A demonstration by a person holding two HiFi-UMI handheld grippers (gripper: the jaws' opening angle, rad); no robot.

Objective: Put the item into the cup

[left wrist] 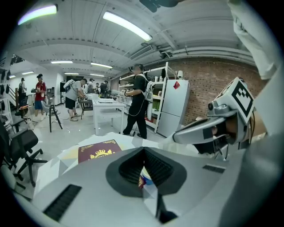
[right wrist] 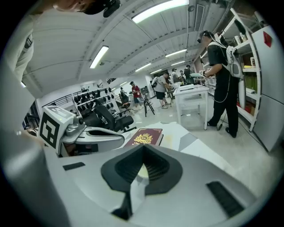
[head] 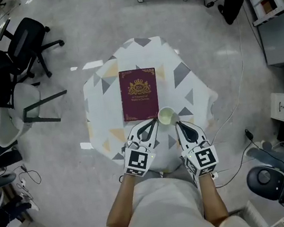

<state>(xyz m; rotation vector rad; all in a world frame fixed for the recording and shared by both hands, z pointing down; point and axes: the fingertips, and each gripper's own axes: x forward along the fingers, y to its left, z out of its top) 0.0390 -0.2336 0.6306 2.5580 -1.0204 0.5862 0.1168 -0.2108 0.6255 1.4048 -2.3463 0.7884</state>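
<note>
The table (head: pixel 194 88) wears a thin, matt cloth, printed and slightly creased at the edges. The book (head: pixel 139 95) has a matt, leather-like cover with shiny gold stamping. The cup (head: pixel 166 116) is pale and smooth; whether plastic or paper I cannot tell. The left tool (head: pixel 153 123) and right tool (head: pixel 178 126) have smooth, matt grey plastic shells, and their pads (left wrist: pixel 129 169) are black, ribbed and rubbery. The item (left wrist: pixel 144 180) pinched between the left tool's pads is colour-printed, and its material is unclear. The marker cubes (head: pixel 139 160) carry flat, matt prints. The floor (head: pixel 215 34) is grey, polished and glossy, mirroring the ceiling lights. The wall (left wrist: pixel 208 80) is rough brick.
</note>
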